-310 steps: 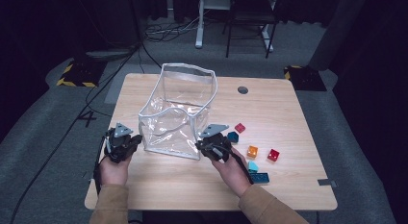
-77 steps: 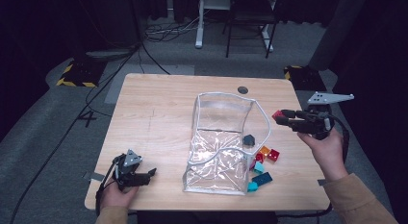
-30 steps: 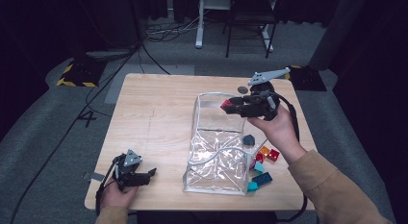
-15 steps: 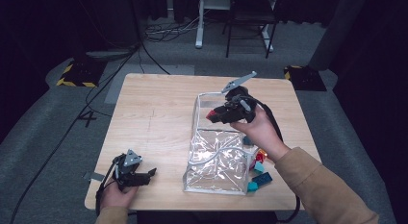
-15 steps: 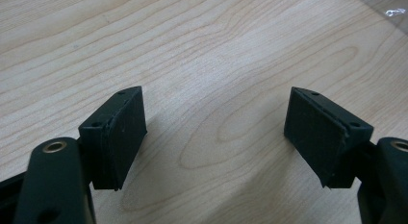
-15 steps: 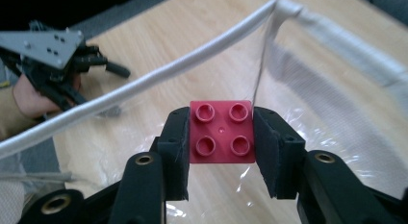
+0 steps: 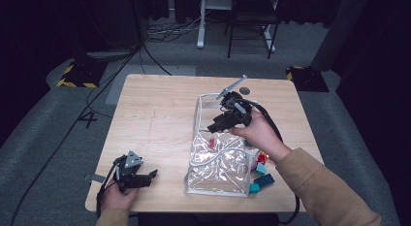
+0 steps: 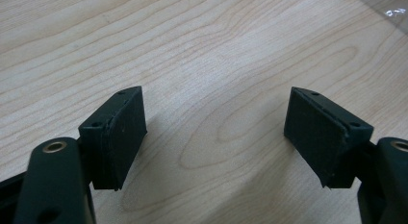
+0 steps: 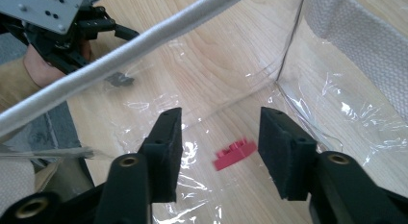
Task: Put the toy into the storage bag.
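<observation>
A clear plastic bag (image 7: 220, 163) with a white-trimmed mouth stands open on the wooden table (image 7: 155, 119). My right gripper (image 7: 216, 126) hovers in the bag's mouth, jaws open and empty. Straight below it a small red brick (image 7: 212, 142) lies on the bag's floor. In the right gripper view the red brick (image 9: 235, 154) shows between the spread jaws of the gripper (image 9: 220, 124), with the bag's rim (image 9: 120, 56) crossing above. My left gripper (image 7: 144, 178) rests at the front left of the table, open. Its jaws (image 8: 216, 132) stand wide apart over bare wood.
Several loose bricks lie right of the bag: a red brick (image 7: 262, 158), a teal brick (image 7: 261, 169) and a blue brick (image 7: 264, 179). A round grommet (image 7: 245, 90) sits near the table's far edge. A chair and cables are on the floor beyond.
My right gripper came from the table's right side to the bag's mouth with the red brick, then opened. The brick now lies inside the bag. The left gripper has stayed still.
</observation>
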Demonstrator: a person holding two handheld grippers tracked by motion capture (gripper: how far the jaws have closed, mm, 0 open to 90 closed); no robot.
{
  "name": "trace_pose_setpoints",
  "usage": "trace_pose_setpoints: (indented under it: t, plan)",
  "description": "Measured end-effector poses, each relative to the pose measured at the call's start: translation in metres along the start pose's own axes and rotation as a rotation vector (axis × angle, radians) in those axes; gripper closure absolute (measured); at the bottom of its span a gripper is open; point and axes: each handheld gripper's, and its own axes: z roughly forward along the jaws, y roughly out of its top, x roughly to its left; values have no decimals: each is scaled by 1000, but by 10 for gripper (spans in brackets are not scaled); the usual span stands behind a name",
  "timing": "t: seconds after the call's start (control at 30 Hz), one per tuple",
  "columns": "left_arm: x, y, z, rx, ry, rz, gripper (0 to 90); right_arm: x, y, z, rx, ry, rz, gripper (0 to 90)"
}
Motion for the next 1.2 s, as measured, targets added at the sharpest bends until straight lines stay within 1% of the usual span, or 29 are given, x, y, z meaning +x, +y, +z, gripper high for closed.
trace_pose_setpoints:
  t: [0.07,0.23,0.27,0.3,0.57,0.7,0.8,0.9,1.0,1.1,1.2]
  plan:
    - [0,0,0,0,-1,0,230,1,0,-3,-12,5,-2,479]
    - [0,0,0,0,0,0,230,4,-3,-17,-62,4,-19,474]
    - [0,0,0,0,0,0,230,4,-3,-17,-62,4,-19,474]
    - [0,0,0,1,0,1,230,6,-6,-27,-92,-3,-24,473]
    - [0,0,0,0,0,1,230,13,-18,-57,-173,-16,-39,475]
    - [0,0,0,0,0,0,230,14,-29,-75,-221,-40,-45,476]
    - [0,0,0,1,0,1,230,14,-36,-84,-242,-55,-45,477]
    - [0,0,0,1,0,0,230,12,-44,-93,-265,-73,-39,477]
    - [0,1,1,2,0,-1,228,7,-54,-106,-294,-89,-20,477]
    - [1,2,2,2,6,-8,226,3,-64,-117,-315,-104,-2,479]
    - [2,5,4,3,23,-16,222,-2,-73,-126,-324,-127,16,480]
